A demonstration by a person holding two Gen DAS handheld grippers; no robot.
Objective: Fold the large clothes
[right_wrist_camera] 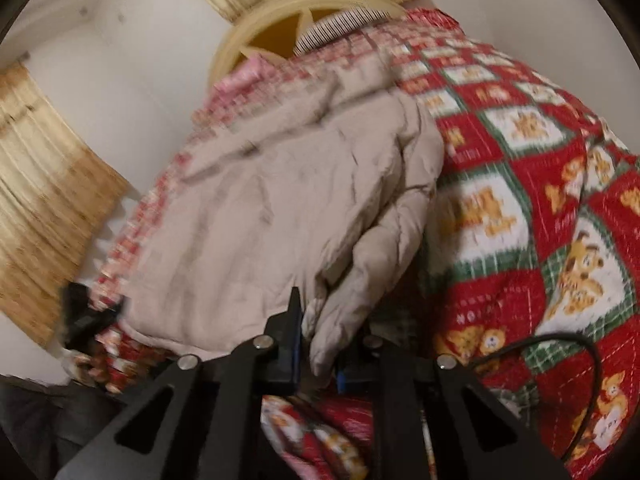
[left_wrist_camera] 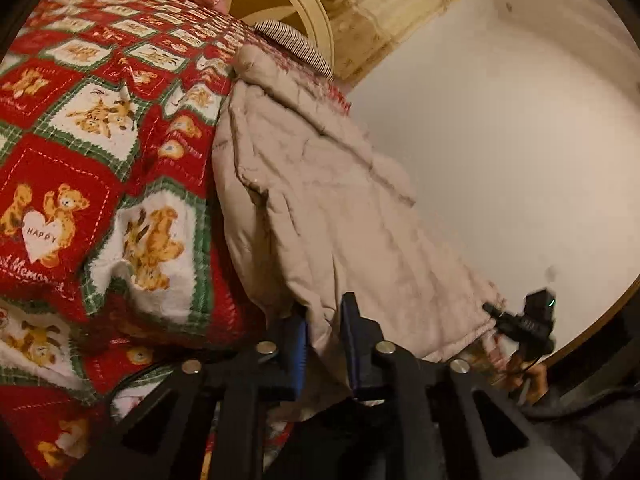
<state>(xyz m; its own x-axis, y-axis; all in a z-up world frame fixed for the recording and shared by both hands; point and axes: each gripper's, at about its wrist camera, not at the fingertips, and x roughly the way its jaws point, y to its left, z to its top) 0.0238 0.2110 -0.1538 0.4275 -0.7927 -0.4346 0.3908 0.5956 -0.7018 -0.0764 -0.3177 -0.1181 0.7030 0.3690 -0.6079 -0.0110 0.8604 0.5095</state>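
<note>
Left tool (left_wrist_camera: 325,344) and right tool (right_wrist_camera: 320,344) both clamped tight, angled downward, side by side

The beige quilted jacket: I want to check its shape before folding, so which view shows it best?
The left wrist view: the beige quilted jacket is sharp, its hem visible. The right wrist view shows it blurred, bunched.

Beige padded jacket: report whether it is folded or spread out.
Partly folded. The beige padded jacket lies on the teddy-bear quilt, one side doubled over. The left gripper and right gripper each pinch its near edge.
</note>
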